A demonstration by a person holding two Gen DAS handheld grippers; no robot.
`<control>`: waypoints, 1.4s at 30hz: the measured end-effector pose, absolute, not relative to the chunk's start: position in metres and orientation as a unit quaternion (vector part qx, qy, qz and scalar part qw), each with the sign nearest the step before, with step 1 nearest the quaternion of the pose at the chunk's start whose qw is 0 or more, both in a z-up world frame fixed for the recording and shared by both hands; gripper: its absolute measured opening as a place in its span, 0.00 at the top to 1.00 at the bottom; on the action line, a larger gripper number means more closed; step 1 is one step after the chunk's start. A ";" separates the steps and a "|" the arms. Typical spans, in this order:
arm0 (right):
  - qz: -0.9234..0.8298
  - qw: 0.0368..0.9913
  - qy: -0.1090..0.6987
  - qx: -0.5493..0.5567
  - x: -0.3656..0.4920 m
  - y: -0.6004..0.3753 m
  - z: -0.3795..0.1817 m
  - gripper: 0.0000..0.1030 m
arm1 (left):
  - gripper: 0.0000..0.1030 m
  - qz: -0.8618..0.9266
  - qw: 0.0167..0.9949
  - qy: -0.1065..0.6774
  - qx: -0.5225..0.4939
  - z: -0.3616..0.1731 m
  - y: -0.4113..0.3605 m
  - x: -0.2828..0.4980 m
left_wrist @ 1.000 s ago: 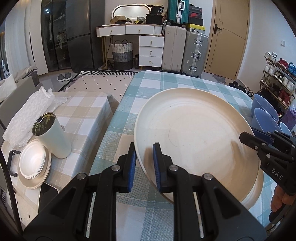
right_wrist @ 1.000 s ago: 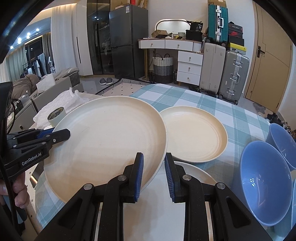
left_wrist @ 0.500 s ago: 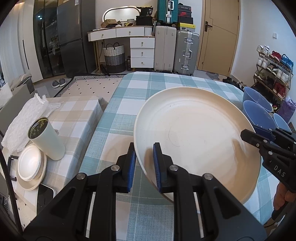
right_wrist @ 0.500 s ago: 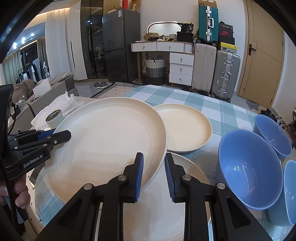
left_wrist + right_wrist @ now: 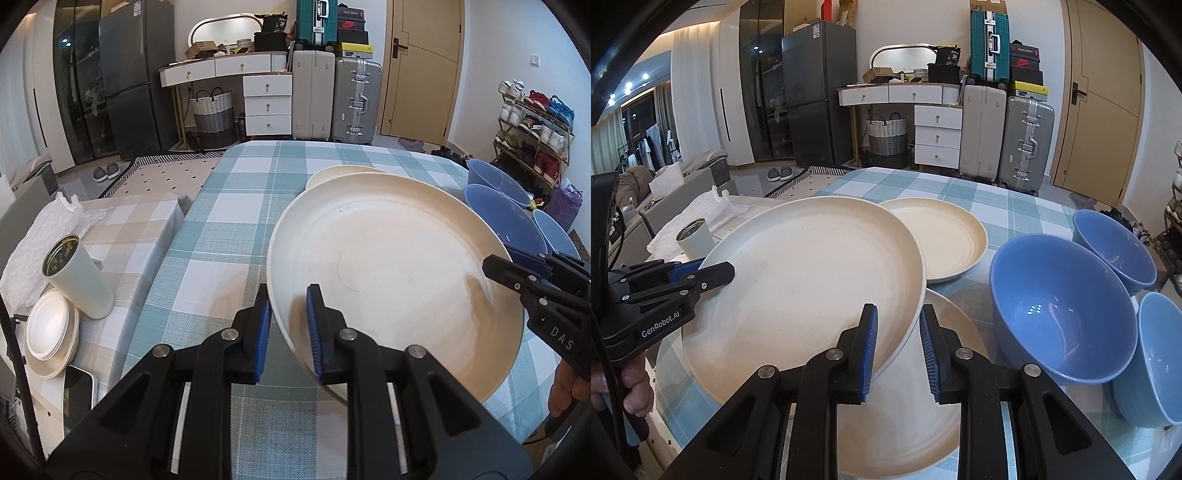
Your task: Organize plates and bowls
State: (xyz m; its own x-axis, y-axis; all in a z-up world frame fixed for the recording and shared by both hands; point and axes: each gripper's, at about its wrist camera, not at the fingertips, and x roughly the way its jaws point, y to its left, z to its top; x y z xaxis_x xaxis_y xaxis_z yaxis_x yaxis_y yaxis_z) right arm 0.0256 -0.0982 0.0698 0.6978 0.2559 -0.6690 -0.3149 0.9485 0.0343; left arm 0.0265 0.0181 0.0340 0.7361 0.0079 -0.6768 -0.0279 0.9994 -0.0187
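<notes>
Both claws are clamped on one large cream plate (image 5: pixel 805 288), carried tilted above the desk (image 5: pixel 251 206). The left claw (image 5: pixel 286 328) is nearly shut on the plate's left rim, the right claw (image 5: pixel 898 349) pinched on the opposite rim, so the plate spans the gap between the two hands.

The relation that matters is vertical. Directly under the right claw a second plate (image 5: pixel 908 424) lies flat near the desk's near edge, partly covered by the carried one. A third plate (image 5: pixel 945 240) sits further toward the far edge. Three blue bowls (image 5: pixel 1060 314) stand along the right edge.

Probably the carried plate should go onto the plate beneath. It overhangs that plate to the left, so it likely needs shifting rightward and levelling first.
</notes>
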 end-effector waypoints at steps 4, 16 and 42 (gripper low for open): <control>0.146 0.921 0.358 -0.037 0.021 -0.105 0.067 0.77 | 0.84 0.003 0.931 0.364 -0.008 0.029 0.010 0.027; 0.136 0.920 0.367 -0.037 0.012 -0.113 0.055 0.77 | 0.84 -0.004 0.929 0.370 -0.002 0.013 0.001 0.029; 0.111 0.915 0.385 -0.047 0.011 -0.117 0.034 0.77 | 0.84 -0.017 0.925 0.380 0.015 -0.017 -0.014 0.039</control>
